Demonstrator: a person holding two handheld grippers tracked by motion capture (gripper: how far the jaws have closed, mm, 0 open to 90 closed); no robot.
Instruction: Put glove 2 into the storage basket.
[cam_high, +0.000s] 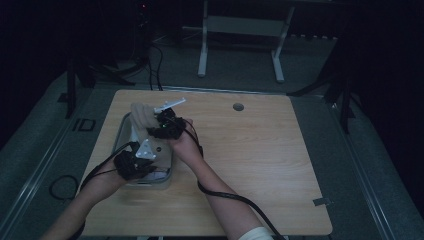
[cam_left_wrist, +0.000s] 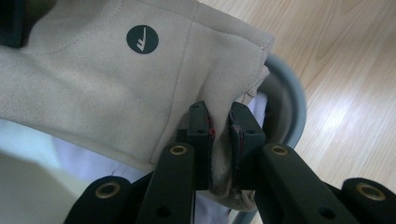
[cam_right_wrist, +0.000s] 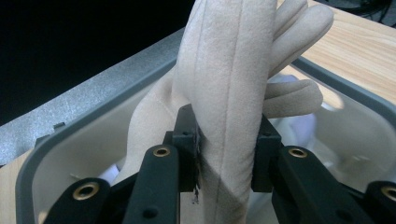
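A beige suede glove (cam_high: 140, 118) hangs over a grey tub (cam_high: 120, 137) at the table's left side, held by both grippers. My left gripper (cam_high: 138, 148) comes from the near side; its jaws (cam_left_wrist: 222, 116) are shut on a fold at the glove's cuff edge, near a dark round logo (cam_left_wrist: 142, 39). My right gripper (cam_high: 152, 129) reaches in from the right. Its jaws (cam_right_wrist: 226, 126) are clamped across the thick body of the glove (cam_right_wrist: 229, 70), whose fingers point up and away.
The tub's rim (cam_right_wrist: 93, 116) curves around below the glove, and pale white cloth (cam_right_wrist: 299, 126) lies inside the tub. Bare wooden tabletop (cam_high: 260, 150) spreads to the right, with a round cable hole (cam_high: 238, 106). A black cable (cam_high: 225, 195) trails along the right forearm.
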